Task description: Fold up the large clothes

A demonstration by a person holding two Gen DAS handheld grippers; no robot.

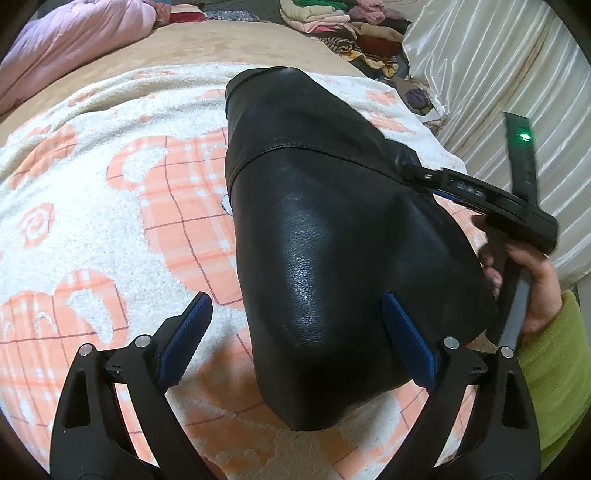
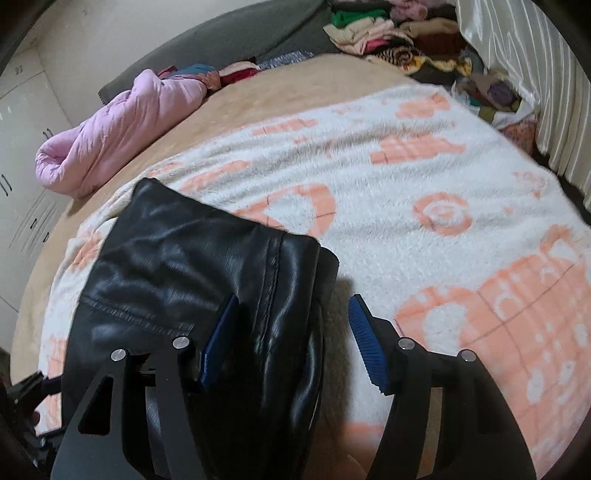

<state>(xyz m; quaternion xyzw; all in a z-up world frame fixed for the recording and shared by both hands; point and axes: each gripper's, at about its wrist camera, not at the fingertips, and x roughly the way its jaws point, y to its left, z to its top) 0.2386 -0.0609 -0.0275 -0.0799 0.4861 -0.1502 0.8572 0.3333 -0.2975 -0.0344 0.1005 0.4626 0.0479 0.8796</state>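
Observation:
A folded black leather garment [image 1: 325, 206] lies on a white and orange fleece blanket [image 1: 110, 177]. My left gripper [image 1: 295, 306] is open above its near end; the right finger is over the leather, the left finger over the blanket. My right gripper shows in the left wrist view at the garment's right edge [image 1: 417, 173]. In the right wrist view the garment [image 2: 184, 266] lies at lower left. My right gripper [image 2: 291, 314] is open, with the garment's right edge between its fingers.
The blanket [image 2: 406, 177] covers a tan bed [image 2: 258, 96]. A pink padded jacket [image 2: 122, 125] lies at the far left. A pile of mixed clothes [image 2: 399, 33] sits at the back. White satin curtains [image 1: 498, 74] hang on the right.

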